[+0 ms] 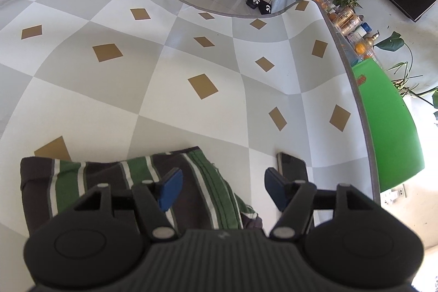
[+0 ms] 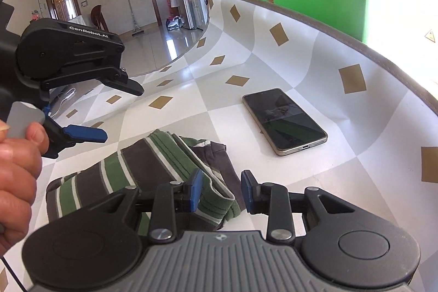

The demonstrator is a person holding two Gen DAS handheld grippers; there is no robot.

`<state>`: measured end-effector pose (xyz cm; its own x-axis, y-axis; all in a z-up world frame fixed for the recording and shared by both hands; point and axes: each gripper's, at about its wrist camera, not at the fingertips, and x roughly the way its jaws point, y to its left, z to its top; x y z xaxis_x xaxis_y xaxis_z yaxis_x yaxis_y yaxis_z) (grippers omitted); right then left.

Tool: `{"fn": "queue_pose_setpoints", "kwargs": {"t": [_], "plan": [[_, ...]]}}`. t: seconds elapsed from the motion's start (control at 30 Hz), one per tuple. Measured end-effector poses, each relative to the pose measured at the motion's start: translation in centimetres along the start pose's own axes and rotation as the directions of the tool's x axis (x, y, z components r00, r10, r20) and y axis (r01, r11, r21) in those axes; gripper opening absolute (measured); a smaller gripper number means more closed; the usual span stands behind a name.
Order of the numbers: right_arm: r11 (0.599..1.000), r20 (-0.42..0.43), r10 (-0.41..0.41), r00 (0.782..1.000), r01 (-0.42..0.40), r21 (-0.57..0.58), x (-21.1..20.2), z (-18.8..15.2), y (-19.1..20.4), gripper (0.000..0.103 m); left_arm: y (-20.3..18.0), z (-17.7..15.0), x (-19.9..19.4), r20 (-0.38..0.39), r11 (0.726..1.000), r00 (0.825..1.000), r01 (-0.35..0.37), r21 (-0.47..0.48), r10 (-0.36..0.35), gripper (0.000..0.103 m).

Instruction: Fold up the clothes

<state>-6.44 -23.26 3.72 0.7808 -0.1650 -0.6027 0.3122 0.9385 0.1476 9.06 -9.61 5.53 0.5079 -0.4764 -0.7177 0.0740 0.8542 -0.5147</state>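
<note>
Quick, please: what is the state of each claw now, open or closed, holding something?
Left claw: open, holding nothing.
Right claw: open, holding nothing, above the striped garment.

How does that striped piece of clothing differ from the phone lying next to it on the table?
The striped garment is soft cloth, bunched into a rumpled fold, in green, brown and white stripes; the phone is a rigid, flat slab with a dark glossy screen. The garment covers more of the table than the phone. Both rest on the checked tablecloth, apart from each other, and neither is gripped.
</note>
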Motion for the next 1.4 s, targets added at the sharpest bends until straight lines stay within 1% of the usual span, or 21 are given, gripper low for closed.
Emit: {"fn": "queue_pose_setpoints", "kwargs": {"t": [0.23, 0.47, 0.53, 0.6, 0.73, 1.07, 1.27, 1.4], "plan": [[0.998, 0.028, -0.009, 1.000, 0.010, -0.070, 0.3, 0.2, 0.8, 0.031, 2.0, -0.8, -1.4, 0.007, 0.998, 0.999, -0.052, 0.019, 0.052, 0.071], [0.996, 0.044, -0.013, 0.999, 0.017, -0.090, 0.1, 0.2, 1.1, 0.031, 4.8, -2.9, -2.6, -0.012, 0.997, 0.997, -0.082, -0.004, 0.082, 0.072], [0.995, 0.029, -0.023, 0.999, 0.025, -0.096, 0.3, 0.0, 1.2, 0.031, 5.2, -3.4, -2.8, -0.016, 0.996, 0.996, -0.091, -0.002, 0.091, 0.072], [0.993, 0.005, -0.049, 0.999, 0.049, -0.106, 0.8, -0.2, 1.2, 0.031, 5.7, -3.9, -2.9, -0.024, 0.996, 0.995, -0.094, -0.007, 0.094, 0.073], [0.992, -0.058, -0.100, 0.993, 0.095, -0.088, 2.0, -0.7, 0.5, 0.032, 6.2, -4.6, -2.9, -0.040, 0.995, 0.994, -0.098, -0.011, 0.098, 0.074], [0.987, -0.134, -0.152, 0.979, 0.143, -0.075, 3.3, -1.6, -0.1, 0.037, 6.2, -6.1, -1.9, -0.067, 0.993, 0.991, -0.118, 0.027, 0.120, 0.078], [0.984, -0.136, -0.163, 0.977, 0.151, -0.094, 3.4, -1.9, 0.2, 0.040, 6.2, -7.0, -1.2, -0.077, 0.989, 0.988, -0.130, 0.072, 0.135, 0.080], [0.981, -0.133, -0.170, 0.976, 0.155, -0.115, 3.4, -2.0, 0.4, 0.040, 6.0, -7.3, -1.1, -0.075, 0.985, 0.988, -0.128, 0.113, 0.137, 0.084]]}}
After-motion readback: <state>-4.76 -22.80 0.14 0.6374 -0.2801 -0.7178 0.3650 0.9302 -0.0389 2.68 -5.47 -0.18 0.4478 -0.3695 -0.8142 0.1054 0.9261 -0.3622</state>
